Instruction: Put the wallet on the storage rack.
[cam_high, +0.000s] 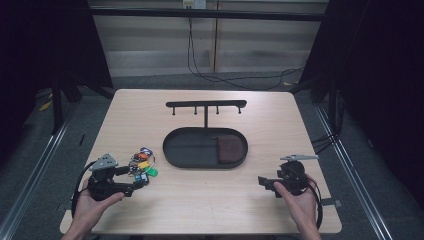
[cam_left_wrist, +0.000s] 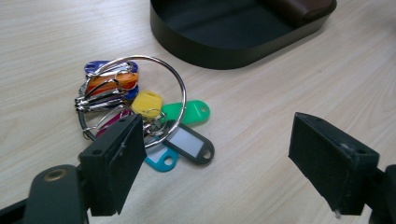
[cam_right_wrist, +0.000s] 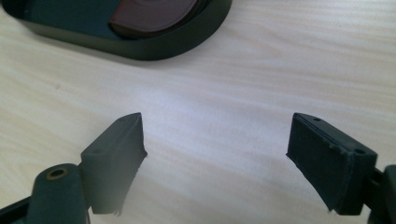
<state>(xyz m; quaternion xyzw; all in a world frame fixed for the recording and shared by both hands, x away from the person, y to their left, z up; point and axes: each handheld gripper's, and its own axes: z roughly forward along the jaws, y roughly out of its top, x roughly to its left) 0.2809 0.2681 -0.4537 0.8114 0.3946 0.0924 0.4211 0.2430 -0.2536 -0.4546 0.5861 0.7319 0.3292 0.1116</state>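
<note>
A bunch of keys with coloured tags on a large metal ring (cam_high: 143, 165) lies on the wooden table, left of a black oval tray (cam_high: 172, 159). In the left gripper view the key bunch (cam_left_wrist: 147, 103) sits just ahead of the left jaw, not between the jaws. My left gripper (cam_high: 134, 178) rests low beside the keys, open (cam_left_wrist: 215, 137) and holding nothing. My right gripper (cam_high: 266, 182) hovers at the front right, right of the tray, open (cam_right_wrist: 217, 135) over bare wood. A brown pouch (cam_high: 230, 149) lies in the tray's right end.
A black rack with small hooks (cam_high: 206, 105) rises on a post behind the tray. The tray's rim (cam_left_wrist: 210, 53) is near the left gripper, and the same rim (cam_right_wrist: 154, 49) lies ahead of the right one. Bare tabletop (cam_high: 210, 195) spans between the hands.
</note>
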